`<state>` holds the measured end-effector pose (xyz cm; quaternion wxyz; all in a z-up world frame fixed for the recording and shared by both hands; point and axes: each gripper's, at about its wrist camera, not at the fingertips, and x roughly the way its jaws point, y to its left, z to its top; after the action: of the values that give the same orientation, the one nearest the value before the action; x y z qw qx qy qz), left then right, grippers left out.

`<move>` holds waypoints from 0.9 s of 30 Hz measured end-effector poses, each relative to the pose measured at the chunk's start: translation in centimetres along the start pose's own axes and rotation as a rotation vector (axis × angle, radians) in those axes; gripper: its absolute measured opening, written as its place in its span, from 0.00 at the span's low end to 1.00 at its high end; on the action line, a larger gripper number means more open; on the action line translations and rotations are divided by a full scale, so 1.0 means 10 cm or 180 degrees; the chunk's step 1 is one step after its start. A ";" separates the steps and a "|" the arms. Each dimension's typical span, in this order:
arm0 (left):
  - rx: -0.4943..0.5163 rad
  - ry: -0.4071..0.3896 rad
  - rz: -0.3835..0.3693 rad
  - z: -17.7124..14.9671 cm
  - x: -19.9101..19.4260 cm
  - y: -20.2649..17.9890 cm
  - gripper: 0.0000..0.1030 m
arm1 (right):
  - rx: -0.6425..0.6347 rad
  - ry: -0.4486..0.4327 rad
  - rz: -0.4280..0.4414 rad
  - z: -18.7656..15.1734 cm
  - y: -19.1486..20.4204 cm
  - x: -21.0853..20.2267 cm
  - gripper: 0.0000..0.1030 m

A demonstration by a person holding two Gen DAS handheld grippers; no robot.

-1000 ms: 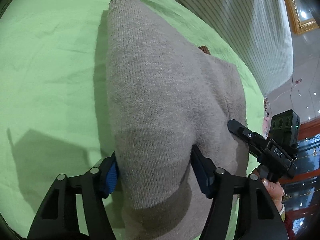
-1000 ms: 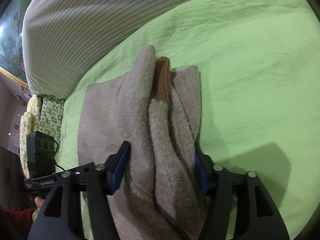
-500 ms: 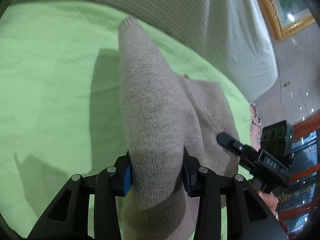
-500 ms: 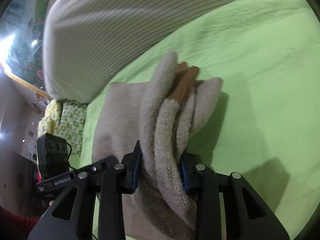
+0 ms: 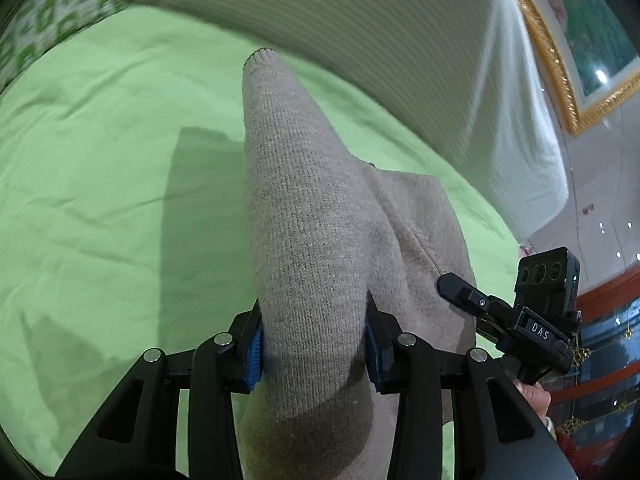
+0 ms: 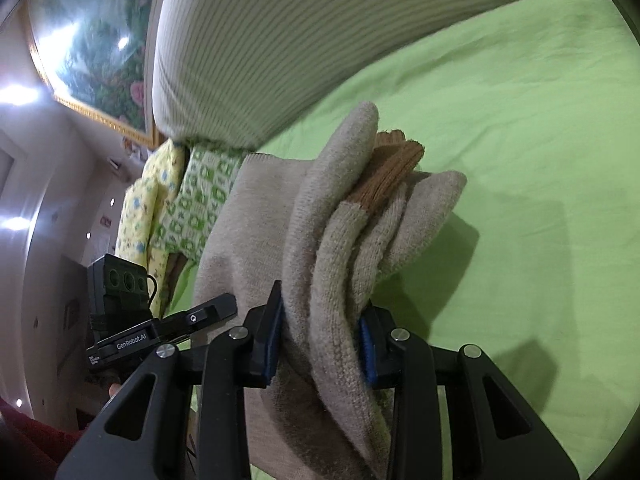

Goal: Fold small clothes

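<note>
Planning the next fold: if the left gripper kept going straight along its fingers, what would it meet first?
Probably the green sheet; the left gripper, shut on the grey knit garment, points down at it. The striped pillow lies beyond. Depth is unclear.

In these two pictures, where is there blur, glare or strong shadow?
Left wrist view: the striped pillow is motion-blurred, and the grey knit sweater throws a dark shadow on the green sheet. Right wrist view: ceiling lights glare on the framed painting; fisheye bends edges.
</note>
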<state>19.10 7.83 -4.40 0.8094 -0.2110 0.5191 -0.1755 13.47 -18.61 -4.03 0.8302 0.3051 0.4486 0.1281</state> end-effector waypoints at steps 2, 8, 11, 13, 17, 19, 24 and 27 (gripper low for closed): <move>0.0002 0.0036 0.0058 -0.03 0.07 0.11 0.39 | -0.0029 0.0080 -0.0069 -0.01 0.01 0.12 0.32; 0.0015 0.0160 0.0116 -0.18 0.29 0.27 0.40 | 0.0010 0.0191 -0.0338 -0.09 -0.16 0.25 0.33; 0.0081 0.0156 0.0123 -0.19 0.30 0.27 0.42 | 0.0081 0.0176 -0.0377 -0.11 -0.26 0.20 0.36; 0.0108 0.0171 0.0157 -0.18 0.33 0.28 0.43 | 0.0003 0.0191 -0.0486 -0.10 -0.25 0.21 0.40; 0.0082 0.0199 0.0180 -0.17 0.42 0.26 0.48 | -0.0032 0.0189 -0.0567 -0.11 -0.26 0.18 0.40; 0.0077 0.0214 0.0192 -0.19 0.43 0.31 0.52 | -0.0008 0.0179 -0.0586 -0.11 -0.27 0.19 0.40; -0.0006 0.0261 0.0194 -0.21 0.41 0.38 0.66 | 0.0094 0.0155 -0.0631 -0.14 -0.38 0.13 0.49; -0.0047 0.0313 0.0233 -0.23 0.38 0.40 0.68 | 0.0091 0.0157 -0.0687 -0.15 -0.34 0.09 0.53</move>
<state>18.80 9.00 -10.22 0.7873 -0.1889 0.5669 -0.1521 12.58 -20.22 -7.33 0.8234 0.2636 0.5010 0.0389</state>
